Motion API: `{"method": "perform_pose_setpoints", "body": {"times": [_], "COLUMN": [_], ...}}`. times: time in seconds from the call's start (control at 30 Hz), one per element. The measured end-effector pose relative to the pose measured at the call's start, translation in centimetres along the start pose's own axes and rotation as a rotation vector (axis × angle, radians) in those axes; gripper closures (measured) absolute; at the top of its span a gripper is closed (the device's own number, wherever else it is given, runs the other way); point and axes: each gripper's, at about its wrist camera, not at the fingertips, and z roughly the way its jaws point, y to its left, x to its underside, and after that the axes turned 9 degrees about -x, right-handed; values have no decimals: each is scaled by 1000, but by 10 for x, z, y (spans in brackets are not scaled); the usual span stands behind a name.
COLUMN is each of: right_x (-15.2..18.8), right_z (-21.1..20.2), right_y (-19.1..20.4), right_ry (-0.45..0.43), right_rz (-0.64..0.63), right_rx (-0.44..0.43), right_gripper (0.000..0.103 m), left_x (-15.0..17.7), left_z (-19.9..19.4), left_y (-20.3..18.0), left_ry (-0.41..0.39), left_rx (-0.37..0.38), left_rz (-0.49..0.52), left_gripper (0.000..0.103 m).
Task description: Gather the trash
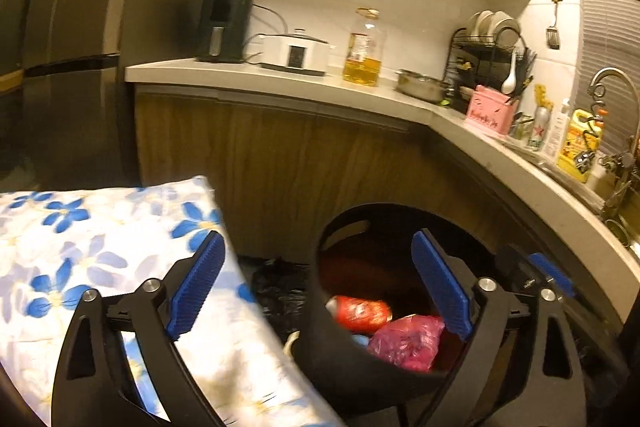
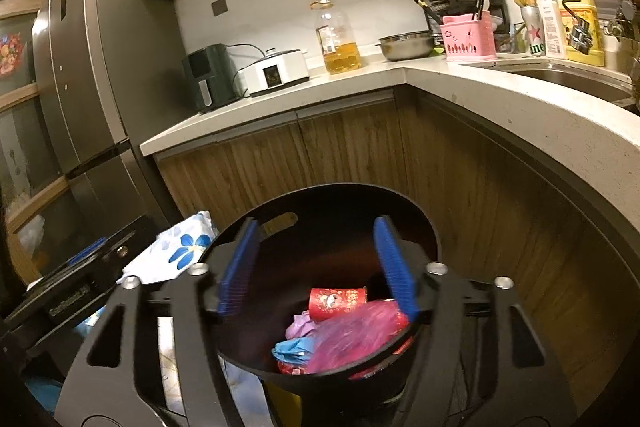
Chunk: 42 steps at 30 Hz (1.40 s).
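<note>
The left gripper has a matte black plastic frame with triangular cut-outs, round silver screw heads at the pivots and ribbed bright-blue rubber finger pads. The right gripper is built the same: black linkage arms, silver screws, ribbed blue pads. A pale label on the left gripper's body, seen from the right wrist, is too blurred to read.
</note>
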Motion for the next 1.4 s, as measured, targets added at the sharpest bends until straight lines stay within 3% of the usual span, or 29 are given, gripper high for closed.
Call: {"method": "perform_pose_setpoints", "body": {"times": [0.23, 0.3, 0.63, 1.03, 1.4], "right_x": [6, 9, 25, 52, 71], "right_z": [-23, -30, -79, -150, -203], "right_y": [22, 32, 87, 145, 175], "right_ry": [9, 17, 65, 45, 6], "right_rz": [-46, -69, -122, -169, -203], "right_rx": [48, 63, 73, 89, 107], "right_gripper": [8, 6, 5, 5, 5], "left_x": [10, 12, 29, 50, 67], "left_z": [-34, -45, -115, -191, -240], "left_y": [27, 33, 73, 106, 124], "left_ry": [6, 8, -21, -55, -86], "left_rx": [-116, -137, -245, -258, -249], "left_rz": [17, 23, 49, 39, 23], "left_gripper": [6, 6, 6, 6, 6]}}
